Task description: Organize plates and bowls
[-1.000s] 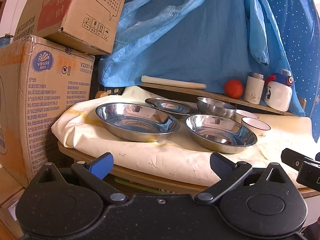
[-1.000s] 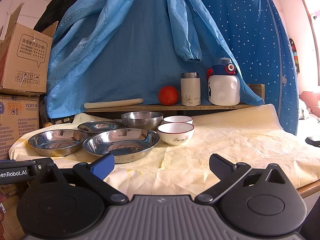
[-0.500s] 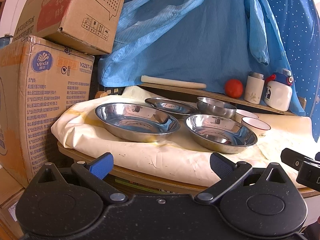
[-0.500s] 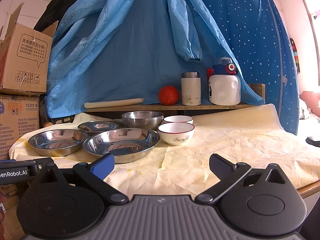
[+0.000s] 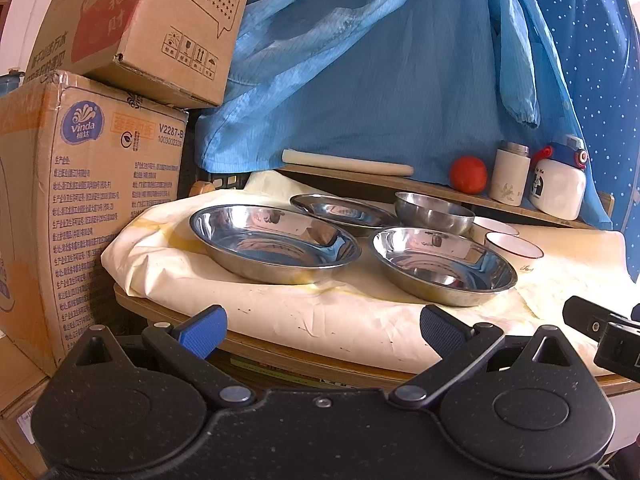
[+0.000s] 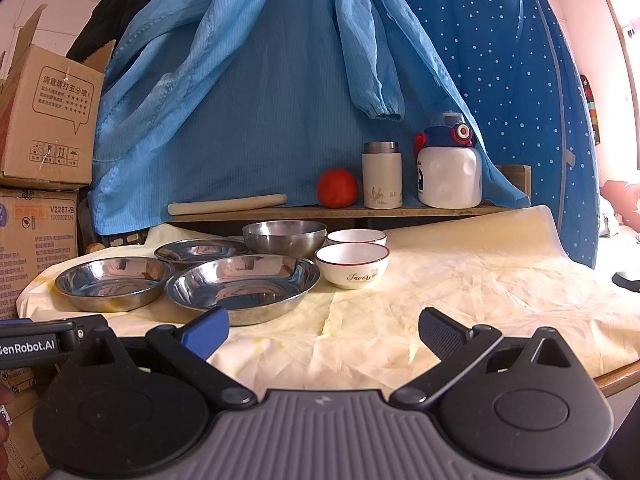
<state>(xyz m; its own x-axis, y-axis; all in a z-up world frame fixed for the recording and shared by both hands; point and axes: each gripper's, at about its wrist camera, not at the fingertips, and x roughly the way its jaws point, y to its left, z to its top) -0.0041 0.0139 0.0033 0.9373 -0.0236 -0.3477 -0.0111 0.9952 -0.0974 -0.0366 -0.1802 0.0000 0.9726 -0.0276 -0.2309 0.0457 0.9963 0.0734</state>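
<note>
Left hand-held gripper (image 5: 320,326) was spread wide w/ nothing between its jaws, just short of the near edge; right hand-held gripper (image 6: 323,328) likewise released, over the cloth-covered surface (image 6: 460,292). Nothing looked sorted yet: three steel plates (image 6: 242,284) sat apart at left, not stacked, a steel bowl (image 6: 284,236) behind them, two white bowls (image 6: 352,264) just right of it. All stacking left to do, prob. Far shelf held tomato (image 6: 337,188), flask (image 6: 382,175) & bottle (image 6: 449,168); cardboard boxes (image 5: 80,184) crowded the left side. Approach seemed clear.
</note>
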